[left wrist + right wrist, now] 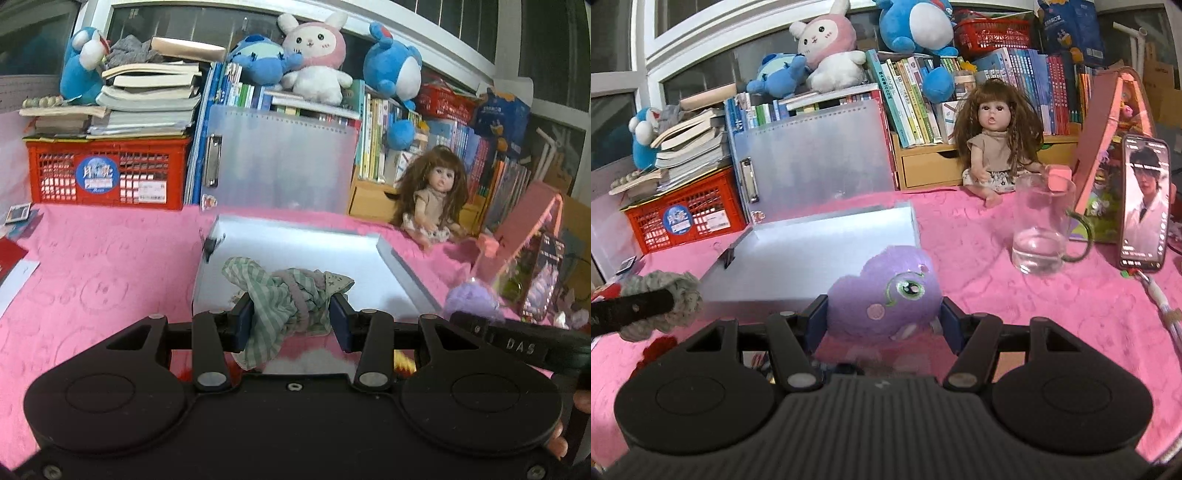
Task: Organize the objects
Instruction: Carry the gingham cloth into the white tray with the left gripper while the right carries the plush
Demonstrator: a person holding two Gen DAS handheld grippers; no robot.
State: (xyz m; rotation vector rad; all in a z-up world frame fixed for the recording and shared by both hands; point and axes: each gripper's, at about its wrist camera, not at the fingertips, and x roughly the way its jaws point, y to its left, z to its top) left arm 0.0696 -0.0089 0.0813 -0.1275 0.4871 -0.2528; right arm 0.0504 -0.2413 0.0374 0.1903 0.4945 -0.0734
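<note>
In the left wrist view, my left gripper [291,319] is shut on a bundle of green striped cloth [280,295] with a braided band wound around it. The bundle hangs over the near edge of an open translucent case [295,240], which lies on the pink tablecloth. In the right wrist view, my right gripper [884,321] is shut on a purple plush toy [886,288] with a green eye, just in front of the same case [812,240]. The plush [472,299] also shows at the right of the left wrist view. The left gripper's finger [631,306] and its bundle [677,295] show at the left of the right wrist view.
The case's lid [280,158] stands upright against rows of books. A red crate [107,173] with stacked books is at the back left. A doll [993,140], a glass mug [1041,229] and a lit phone [1143,203] stand on the right. Plush toys sit on top of the books.
</note>
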